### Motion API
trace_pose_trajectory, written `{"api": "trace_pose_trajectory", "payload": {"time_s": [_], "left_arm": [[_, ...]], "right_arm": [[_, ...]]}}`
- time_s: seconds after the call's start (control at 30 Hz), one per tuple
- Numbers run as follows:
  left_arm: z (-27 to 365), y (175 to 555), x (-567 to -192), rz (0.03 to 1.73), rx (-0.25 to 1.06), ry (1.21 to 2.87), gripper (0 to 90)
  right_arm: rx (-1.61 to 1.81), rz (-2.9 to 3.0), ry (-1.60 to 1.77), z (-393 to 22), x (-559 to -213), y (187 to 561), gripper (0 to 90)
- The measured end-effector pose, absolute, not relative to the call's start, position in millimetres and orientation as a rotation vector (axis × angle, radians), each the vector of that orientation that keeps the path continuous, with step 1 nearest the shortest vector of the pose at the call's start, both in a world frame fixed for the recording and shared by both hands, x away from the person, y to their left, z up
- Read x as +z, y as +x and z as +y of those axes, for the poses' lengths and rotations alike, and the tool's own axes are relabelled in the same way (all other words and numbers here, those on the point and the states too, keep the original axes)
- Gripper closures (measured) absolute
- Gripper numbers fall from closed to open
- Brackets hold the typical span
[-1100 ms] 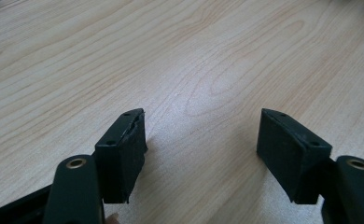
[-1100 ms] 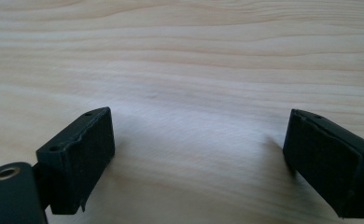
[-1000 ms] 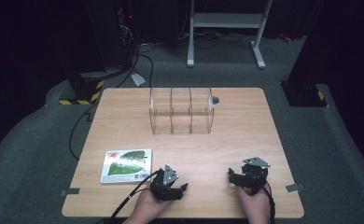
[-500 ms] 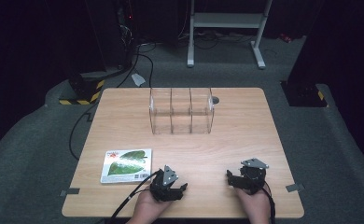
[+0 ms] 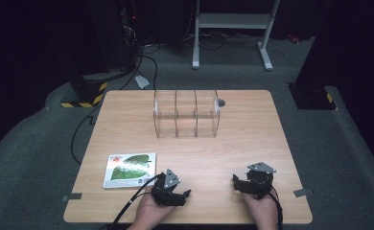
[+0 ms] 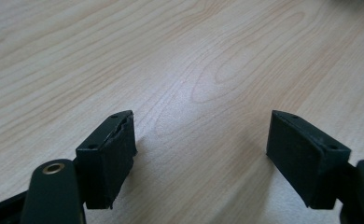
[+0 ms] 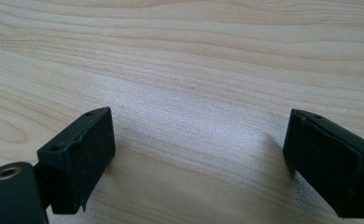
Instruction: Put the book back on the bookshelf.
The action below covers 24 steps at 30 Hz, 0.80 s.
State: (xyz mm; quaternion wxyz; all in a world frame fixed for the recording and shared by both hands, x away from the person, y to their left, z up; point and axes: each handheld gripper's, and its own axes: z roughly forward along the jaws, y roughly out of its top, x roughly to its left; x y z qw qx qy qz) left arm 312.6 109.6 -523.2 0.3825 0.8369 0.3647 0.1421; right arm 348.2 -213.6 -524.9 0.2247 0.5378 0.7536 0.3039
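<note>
Flat green leaf-printed packet point(image 5: 130, 169) lies beside the left hand-held gripper point(image 5: 178, 196), jaws just widened, empty.

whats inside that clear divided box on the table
The clear box has three compartments, and through its walls all look empty; only table wood shows. A small grey disc lies behind its right corner, partly covered.

Clear three-compartment organizer point(image 5: 187, 115) mid-table point(image 5: 252, 143), upright; white metal stand point(image 5: 233, 21) on floor beyond.

One packet point(image 5: 130, 170); one clear three-compartment box point(image 5: 187, 114); two grippers.
</note>
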Motion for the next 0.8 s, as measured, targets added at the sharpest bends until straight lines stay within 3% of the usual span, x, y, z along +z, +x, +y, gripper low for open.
{"api": "trace_pose_trajectory", "payload": {"time_s": [0.37, 0.8], "left_arm": [[143, 319, -500, 0.978, 0.439, 2.079, 21.3], [210, 332, -485, 1.123, 0.532, 2.026, 18.7]], "right_arm": [[0.839, 2.081, 1.483, -214, -525, 348, 8.9], [0.84, 2.082, 1.479, -214, -525, 348, 8.9]]}}
